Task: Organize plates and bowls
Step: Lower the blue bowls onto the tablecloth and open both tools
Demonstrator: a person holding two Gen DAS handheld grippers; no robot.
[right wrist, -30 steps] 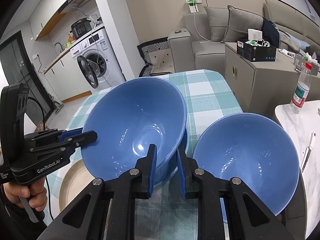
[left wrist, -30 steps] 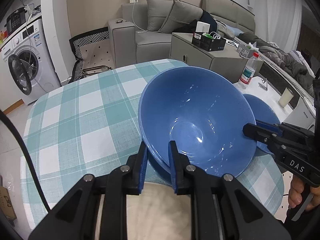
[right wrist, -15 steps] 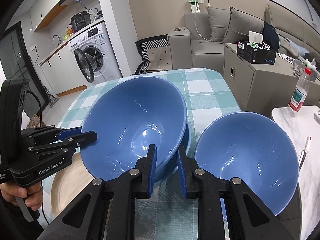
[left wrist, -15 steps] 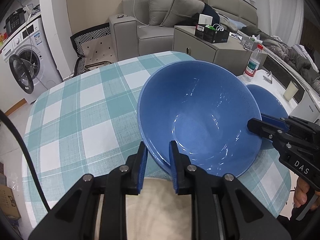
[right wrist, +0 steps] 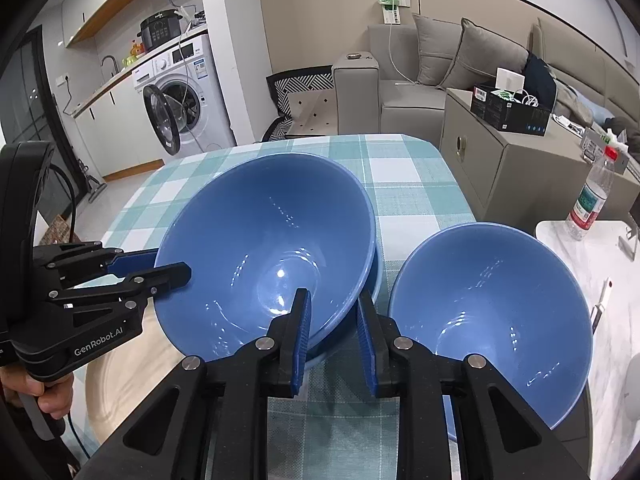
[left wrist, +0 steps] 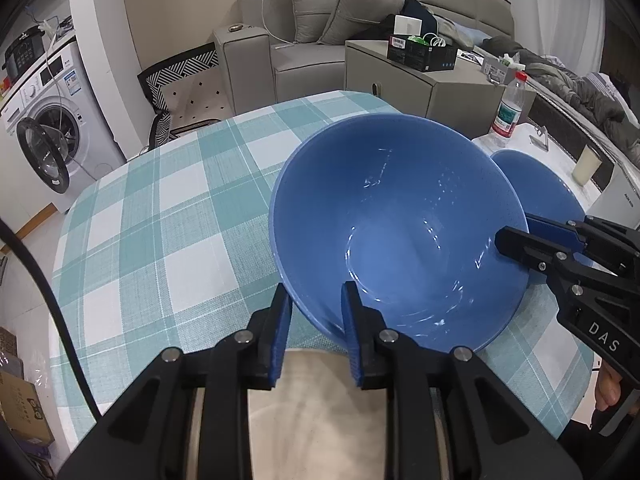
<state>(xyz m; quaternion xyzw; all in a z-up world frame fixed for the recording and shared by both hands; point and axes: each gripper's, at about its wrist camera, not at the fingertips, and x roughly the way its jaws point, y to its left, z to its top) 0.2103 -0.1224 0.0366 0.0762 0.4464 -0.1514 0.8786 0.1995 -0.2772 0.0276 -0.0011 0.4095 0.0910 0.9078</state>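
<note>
Both grippers point steeply down at the big blue bowl [left wrist: 400,232], from opposite sides. Left gripper [left wrist: 314,320] straddles the bowl's near rim: one finger outside, one inside. Its jaws are opening, rim between them, gaps visible at the pads, so the clamp looks let go. Right gripper [right wrist: 332,320] straddles the rim on the bowl's right side; jaws also opening, rim between the fingers with clear space on the outer side, released. In the right wrist view a hand [right wrist: 36,392] wraps the left gripper's handle at far left.

The big bowl sits nested in another blue bowl, whose rim [right wrist: 374,256] shows just below and right of it, near the front-right part of the table [left wrist: 160,208] with the teal checked cloth. A second blue bowl [right wrist: 492,320] stands just right of the stack, near the table's right edge. A beige plate [left wrist: 312,408] lies under the left gripper at the near edge, just beside the stack.

Left and far parts of the cloth are bare. Right of the table a white counter [right wrist: 600,264] holds a water bottle [right wrist: 590,200].
</note>
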